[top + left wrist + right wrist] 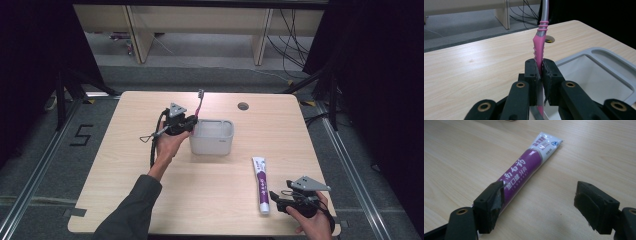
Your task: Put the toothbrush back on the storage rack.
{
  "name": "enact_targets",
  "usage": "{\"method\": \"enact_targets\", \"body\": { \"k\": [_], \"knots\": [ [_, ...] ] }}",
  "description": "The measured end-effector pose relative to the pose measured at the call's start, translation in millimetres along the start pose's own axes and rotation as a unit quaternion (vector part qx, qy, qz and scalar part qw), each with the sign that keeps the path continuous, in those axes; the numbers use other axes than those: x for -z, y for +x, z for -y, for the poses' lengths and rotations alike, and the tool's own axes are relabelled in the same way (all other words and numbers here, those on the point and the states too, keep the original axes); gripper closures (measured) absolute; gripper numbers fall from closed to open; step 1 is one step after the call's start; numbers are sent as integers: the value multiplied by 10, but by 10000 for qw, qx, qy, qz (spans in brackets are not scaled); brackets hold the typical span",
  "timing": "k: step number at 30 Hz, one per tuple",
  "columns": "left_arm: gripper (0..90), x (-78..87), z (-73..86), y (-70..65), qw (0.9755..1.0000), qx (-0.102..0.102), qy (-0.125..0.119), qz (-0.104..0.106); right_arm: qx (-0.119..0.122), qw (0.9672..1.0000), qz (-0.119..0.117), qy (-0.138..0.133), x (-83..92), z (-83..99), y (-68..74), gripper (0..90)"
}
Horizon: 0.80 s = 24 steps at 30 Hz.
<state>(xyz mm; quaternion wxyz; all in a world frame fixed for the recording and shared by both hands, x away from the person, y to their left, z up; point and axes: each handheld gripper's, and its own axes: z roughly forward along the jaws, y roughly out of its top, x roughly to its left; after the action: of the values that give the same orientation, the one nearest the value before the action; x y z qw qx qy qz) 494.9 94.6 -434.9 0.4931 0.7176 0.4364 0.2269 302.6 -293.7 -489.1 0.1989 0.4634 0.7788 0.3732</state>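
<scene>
My left gripper is shut on a pink and grey toothbrush and holds it at the left rim of a grey plastic box in the middle of the table. In the left gripper view the pink handle rises from between the closed pads, with the box's rim to the right. A white and purple toothpaste tube lies on the table at the front right. My right gripper stands open just beside its near end. In the right gripper view the tube lies by the left jaw, outside the gap.
A round cable hole sits in the tabletop behind the box. The table's front edge runs close under my right hand. Desk legs and cables stand on the floor beyond the far edge.
</scene>
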Motion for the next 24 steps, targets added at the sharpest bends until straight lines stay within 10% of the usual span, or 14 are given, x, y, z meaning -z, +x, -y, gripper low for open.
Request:
{"method": "enact_targets", "body": {
  "k": [15,24],
  "knots": [
    [799,48,-23,-21,9995,-279,74,-111,134,9999,-7,-40,-9,0,-28,249],
    [608,244,-99,-27,9997,-190,-10,-134,115,9999,-1,-19,-1,-3,-32,249]
  ]
}}
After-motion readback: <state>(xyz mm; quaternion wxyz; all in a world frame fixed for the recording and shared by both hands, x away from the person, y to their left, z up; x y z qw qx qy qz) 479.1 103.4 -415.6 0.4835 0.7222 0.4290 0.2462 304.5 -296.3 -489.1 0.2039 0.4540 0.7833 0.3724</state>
